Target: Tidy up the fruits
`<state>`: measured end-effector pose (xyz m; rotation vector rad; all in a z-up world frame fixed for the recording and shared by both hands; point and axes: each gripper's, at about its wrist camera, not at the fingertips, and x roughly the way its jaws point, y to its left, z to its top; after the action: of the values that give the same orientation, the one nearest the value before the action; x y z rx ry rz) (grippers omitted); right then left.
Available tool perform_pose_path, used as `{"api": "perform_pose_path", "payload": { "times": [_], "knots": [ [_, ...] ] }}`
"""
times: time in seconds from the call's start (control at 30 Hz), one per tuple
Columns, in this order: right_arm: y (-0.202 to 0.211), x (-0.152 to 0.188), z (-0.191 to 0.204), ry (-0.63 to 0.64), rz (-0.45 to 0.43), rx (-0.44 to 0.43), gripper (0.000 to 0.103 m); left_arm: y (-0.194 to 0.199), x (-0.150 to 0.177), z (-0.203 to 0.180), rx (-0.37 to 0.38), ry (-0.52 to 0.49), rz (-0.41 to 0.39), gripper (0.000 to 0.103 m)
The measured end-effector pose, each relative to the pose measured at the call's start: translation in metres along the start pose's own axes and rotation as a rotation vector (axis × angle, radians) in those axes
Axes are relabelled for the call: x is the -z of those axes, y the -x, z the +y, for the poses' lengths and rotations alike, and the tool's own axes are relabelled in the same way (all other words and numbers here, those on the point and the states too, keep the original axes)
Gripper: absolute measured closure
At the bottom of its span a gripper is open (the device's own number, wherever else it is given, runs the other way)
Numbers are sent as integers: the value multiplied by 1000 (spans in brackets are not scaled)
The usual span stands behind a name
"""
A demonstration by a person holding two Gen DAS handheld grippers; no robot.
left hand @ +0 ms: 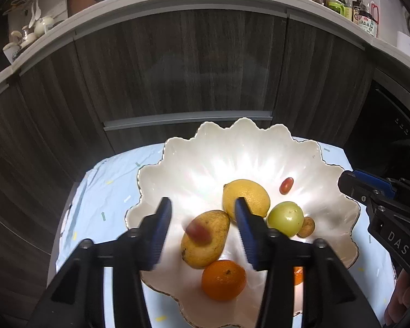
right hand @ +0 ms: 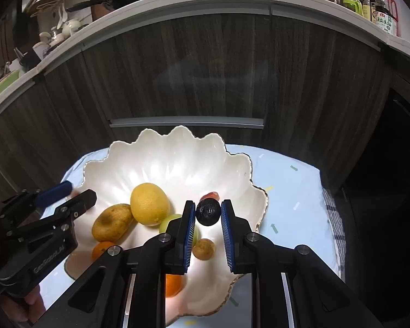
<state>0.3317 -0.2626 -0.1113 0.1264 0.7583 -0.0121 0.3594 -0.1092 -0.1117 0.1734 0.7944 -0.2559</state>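
A white scalloped bowl (left hand: 259, 153) (right hand: 164, 158) holds a lemon (left hand: 246, 196) (right hand: 149, 203), a brown pear (left hand: 205, 243) (right hand: 112, 222), a green fruit (left hand: 285, 218), an orange (left hand: 223, 279), a small brown fruit (left hand: 306, 227) (right hand: 203, 248) and a cherry tomato (left hand: 286, 185). My left gripper (left hand: 202, 210) is open above the bowl; a blurred red grape (left hand: 198, 231) shows between its fingers, over the pear. My right gripper (right hand: 208, 211) is shut on a dark round fruit (right hand: 208, 213) above the bowl's right side.
The bowl stands on a small table with a light blue cloth (right hand: 292, 191). Dark wood cabinets (left hand: 177, 68) stand behind, with a cluttered counter above. A checked towel (right hand: 333, 218) hangs at the table's right edge.
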Motion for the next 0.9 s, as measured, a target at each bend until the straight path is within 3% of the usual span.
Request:
{"api": "perform_pose_path", "payload": {
  "times": [0.13,0.37,0.43,0.9],
  "knots": [
    [3,1,0,-5,-6,9,60,3,1,2,-11,7,-7,43],
    [15,3,4,2,-26,26,46,14,0,6,-44,14,-24,27],
    [20,4,5,2,-37,37,36,18,1,8,-54,17,-31,23],
    [57,9,14,8,-76,58,28,56,6,18,-90,35,-64,14]
  ]
}}
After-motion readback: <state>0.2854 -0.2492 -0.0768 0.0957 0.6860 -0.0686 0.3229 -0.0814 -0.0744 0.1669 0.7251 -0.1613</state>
